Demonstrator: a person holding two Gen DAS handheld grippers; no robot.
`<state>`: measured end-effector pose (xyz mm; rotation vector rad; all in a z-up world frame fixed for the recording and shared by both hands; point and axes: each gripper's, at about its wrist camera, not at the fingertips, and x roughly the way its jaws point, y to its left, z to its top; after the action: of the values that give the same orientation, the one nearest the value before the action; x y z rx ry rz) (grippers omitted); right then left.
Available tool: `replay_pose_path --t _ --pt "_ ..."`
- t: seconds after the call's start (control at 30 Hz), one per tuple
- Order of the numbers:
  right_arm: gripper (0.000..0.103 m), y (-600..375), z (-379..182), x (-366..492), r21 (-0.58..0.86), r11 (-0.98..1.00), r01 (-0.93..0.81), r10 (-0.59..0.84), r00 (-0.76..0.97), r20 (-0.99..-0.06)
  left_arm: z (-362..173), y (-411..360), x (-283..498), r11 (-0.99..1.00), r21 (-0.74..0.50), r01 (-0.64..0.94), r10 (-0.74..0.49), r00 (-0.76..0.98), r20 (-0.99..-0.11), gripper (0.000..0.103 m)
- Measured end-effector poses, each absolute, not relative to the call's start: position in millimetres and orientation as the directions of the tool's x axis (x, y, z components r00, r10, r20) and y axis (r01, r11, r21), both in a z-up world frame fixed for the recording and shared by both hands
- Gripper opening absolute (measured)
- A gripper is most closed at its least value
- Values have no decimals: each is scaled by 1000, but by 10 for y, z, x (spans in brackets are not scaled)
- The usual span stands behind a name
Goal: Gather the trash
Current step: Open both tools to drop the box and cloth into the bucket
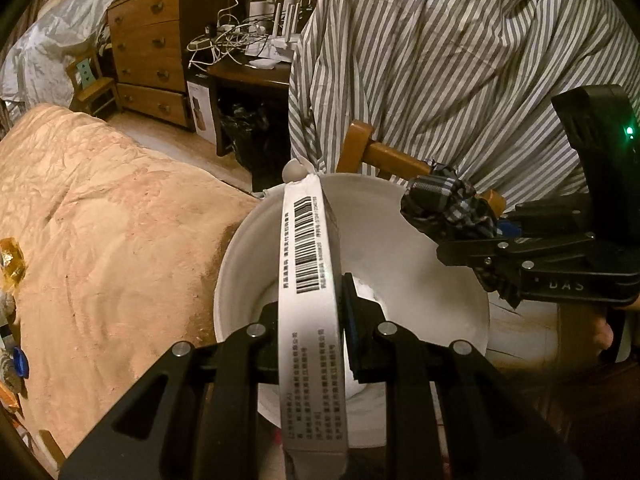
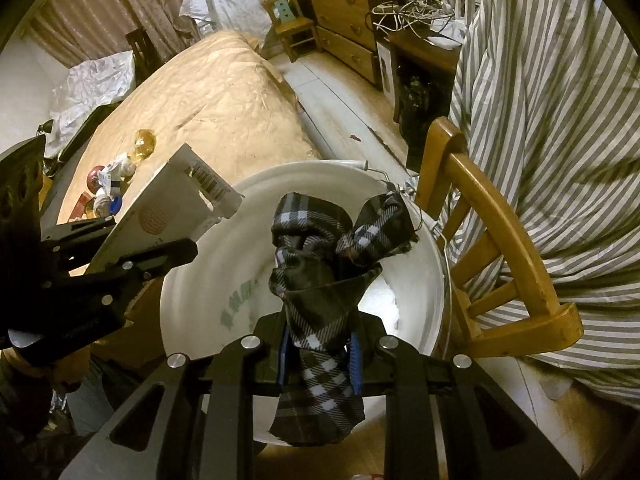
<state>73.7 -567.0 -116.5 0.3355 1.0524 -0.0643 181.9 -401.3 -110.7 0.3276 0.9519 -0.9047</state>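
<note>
Bed (image 2: 224, 92) covered by a tan, wrinkled quilt (image 1: 100, 216). A cluster of small litter (image 2: 108, 188) lies on the quilt toward one edge of the bed: an amber translucent wrapper (image 2: 145, 145), a red round item, a blue cap (image 2: 116, 203) and pale crumpled scraps. Floor (image 2: 340, 108) beside the bed carries a white bucket (image 2: 200, 280), just beside the bed's edge, and a wooden chair (image 2: 500, 240) next to the bucket.

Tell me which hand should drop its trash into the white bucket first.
Right, probably. The right gripper holds the plaid cloth squarely over the white bucket opening. The left gripper holds the flat white box, whose far end reaches the rim.
</note>
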Motion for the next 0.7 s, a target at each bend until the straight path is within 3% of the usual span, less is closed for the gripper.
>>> replay_pose_path --t 0.07,0.1,0.13,0.17,0.2,0.7 --pt "24 -5665 -1146 735 241 947 211 107 502 -858 -1099 -4039 1812 604 -132 786 -521 264 -812 18" --pt "24 -5670 -1141 728 243 946 213 106 505 -857 -1092 -4041 1814 605 -130 785 -521 267 -811 23" --pt "28 -5672 -1133 728 245 945 214 106 510 -854 -1084 -4035 1812 607 -131 784 -523 271 -808 32" --pt "33 -5679 -1119 724 254 943 215 111 517 -849 -1073 -4023 1816 609 -130 782 -526 276 -804 56" --pt "34 -5687 -1110 725 261 942 212 116 523 -845 -1054 -4003 1819 614 -121 780 -529 294 -796 69" --pt "35 -5547 -953 653 254 947 195 102 569 -816 -972 -3746 1845 640 -123 758 -543 333 -771 69"
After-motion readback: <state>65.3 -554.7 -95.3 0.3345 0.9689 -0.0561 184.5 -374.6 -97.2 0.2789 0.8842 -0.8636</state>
